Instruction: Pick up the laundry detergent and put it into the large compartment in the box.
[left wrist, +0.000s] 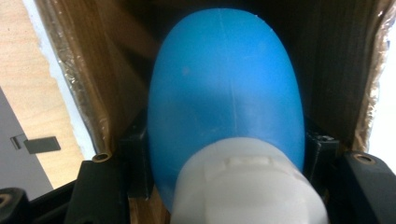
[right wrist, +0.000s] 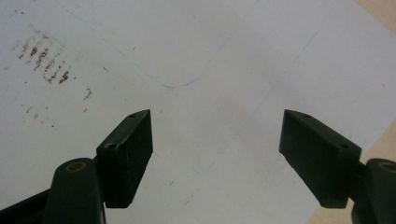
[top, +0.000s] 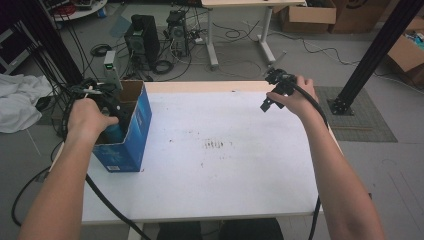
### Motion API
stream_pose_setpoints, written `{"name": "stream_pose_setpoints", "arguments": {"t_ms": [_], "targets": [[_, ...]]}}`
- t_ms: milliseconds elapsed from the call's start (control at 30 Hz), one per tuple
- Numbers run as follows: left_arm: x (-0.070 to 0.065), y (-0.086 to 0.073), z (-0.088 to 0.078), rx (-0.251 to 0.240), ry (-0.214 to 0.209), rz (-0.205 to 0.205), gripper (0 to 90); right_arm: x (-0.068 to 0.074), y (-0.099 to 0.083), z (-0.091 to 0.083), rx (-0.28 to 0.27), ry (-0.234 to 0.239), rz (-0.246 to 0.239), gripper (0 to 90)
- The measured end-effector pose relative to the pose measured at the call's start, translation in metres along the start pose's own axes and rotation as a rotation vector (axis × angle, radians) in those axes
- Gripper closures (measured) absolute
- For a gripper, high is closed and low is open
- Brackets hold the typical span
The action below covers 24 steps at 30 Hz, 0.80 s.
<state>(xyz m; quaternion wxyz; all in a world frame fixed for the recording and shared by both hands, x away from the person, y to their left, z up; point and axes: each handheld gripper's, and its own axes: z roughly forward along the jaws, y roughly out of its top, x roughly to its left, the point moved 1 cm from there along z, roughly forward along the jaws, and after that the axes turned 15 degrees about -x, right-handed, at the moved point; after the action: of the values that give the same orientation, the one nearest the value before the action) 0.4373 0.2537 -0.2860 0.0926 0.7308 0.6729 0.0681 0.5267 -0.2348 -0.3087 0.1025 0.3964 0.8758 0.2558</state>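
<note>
One gripper, the left (left wrist: 224, 186), pinches the blue bottle (left wrist: 224, 93) inside the box (top: 131, 131); next, I judge, release it. Right gripper (right wrist: 217, 140) hangs spread.

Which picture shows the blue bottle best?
The left gripper view: the blue bottle with its white cap looms large between the left gripper jaws, inside the cardboard box. The high view shows just a sliver of it in the box. The right gripper view faces bare table.

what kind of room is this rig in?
Likely a lab or workshop, not a home: desktop computer towers and loose cables on the floor, cardboard boxes stacked at the back, a black metal frame post beside the white table.
</note>
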Motion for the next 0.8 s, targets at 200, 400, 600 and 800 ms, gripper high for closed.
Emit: {"name": "stream_pose_setpoints", "arguments": {"t_ms": [200, 400, 600, 800], "targets": [[0.0011, -0.0018, 0.0024, -0.001, -0.001, -0.002, 37.9, 0.0006, 0.0003, 0.0012, 0.003, 0.000, -0.001, 25.9], [0.0003, -0.0029, 0.0030, 0.001, 0.002, -0.001, 37.8, 0.0015, 0.0005, 0.0025, 0.004, 0.002, -0.002, 25.8], [-0.0004, -0.0034, 0.0029, 0.012, 0.007, -0.011, 37.6, 0.0024, 0.0010, 0.0027, 0.003, 0.002, -0.005, 25.7], [0.0003, -0.0039, 0.0029, 0.004, 0.006, -0.013, 37.4, 0.0022, 0.0004, 0.0025, 0.003, 0.003, -0.001, 25.7]]}}
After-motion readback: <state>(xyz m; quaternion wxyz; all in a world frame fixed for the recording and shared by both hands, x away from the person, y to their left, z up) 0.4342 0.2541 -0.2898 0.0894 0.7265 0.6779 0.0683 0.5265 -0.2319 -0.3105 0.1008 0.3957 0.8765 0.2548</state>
